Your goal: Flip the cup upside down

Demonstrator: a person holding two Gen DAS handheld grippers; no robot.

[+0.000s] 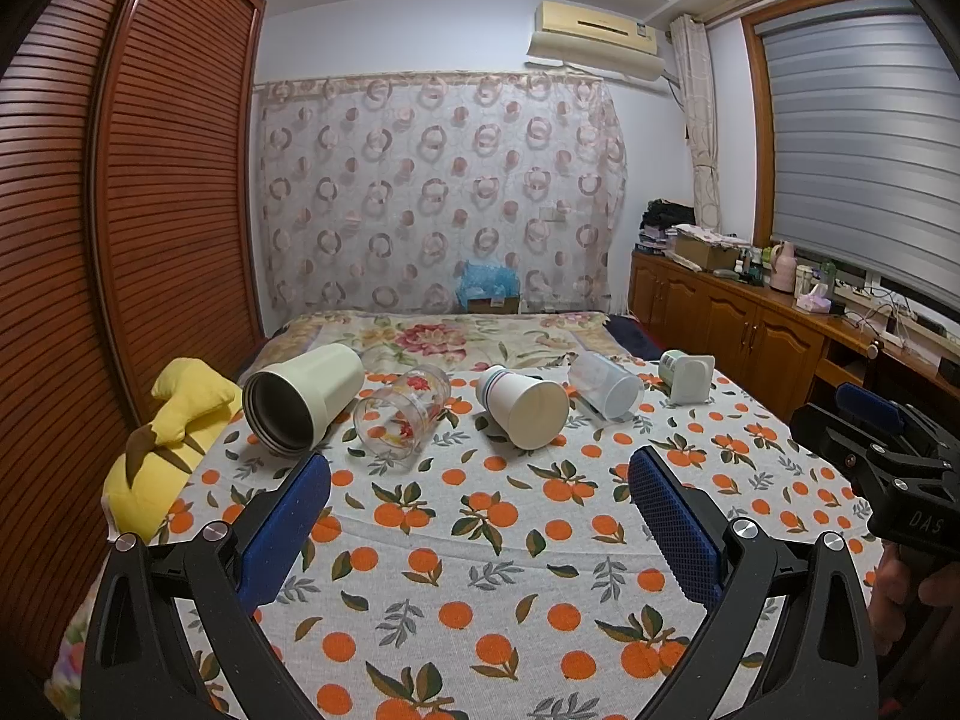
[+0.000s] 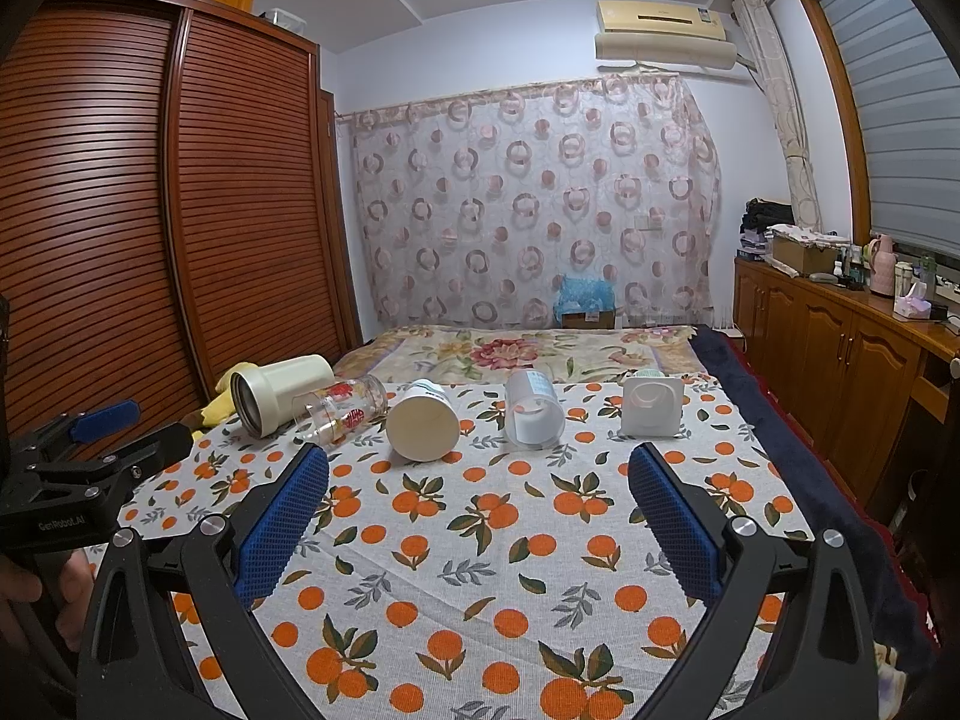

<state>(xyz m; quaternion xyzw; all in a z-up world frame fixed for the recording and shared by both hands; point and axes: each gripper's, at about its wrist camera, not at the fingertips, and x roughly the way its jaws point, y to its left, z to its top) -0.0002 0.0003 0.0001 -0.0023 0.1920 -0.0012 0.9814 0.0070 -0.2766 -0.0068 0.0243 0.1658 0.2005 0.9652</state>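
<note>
Several cups lie on their sides in a row on the orange-print cloth (image 1: 480, 540): a cream steel-lined tumbler (image 1: 303, 399) (image 2: 276, 393), a clear glass with red print (image 1: 402, 414) (image 2: 342, 408), a white paper cup (image 1: 522, 405) (image 2: 423, 423), a frosted plastic cup (image 1: 606, 384) (image 2: 534, 408) and a white square-based cup (image 1: 690, 375) (image 2: 651, 405). My left gripper (image 1: 480, 492) is open and empty, short of the row. My right gripper (image 2: 477, 486) is open and empty, short of the paper and frosted cups. Each gripper also shows at the other view's edge.
A yellow plush toy (image 1: 174, 426) lies at the cloth's left edge. A slatted wooden wardrobe (image 1: 150, 180) stands left. A wooden cabinet (image 2: 840, 360) with clutter runs along the right. A floral blanket (image 1: 468, 336) lies behind the cups.
</note>
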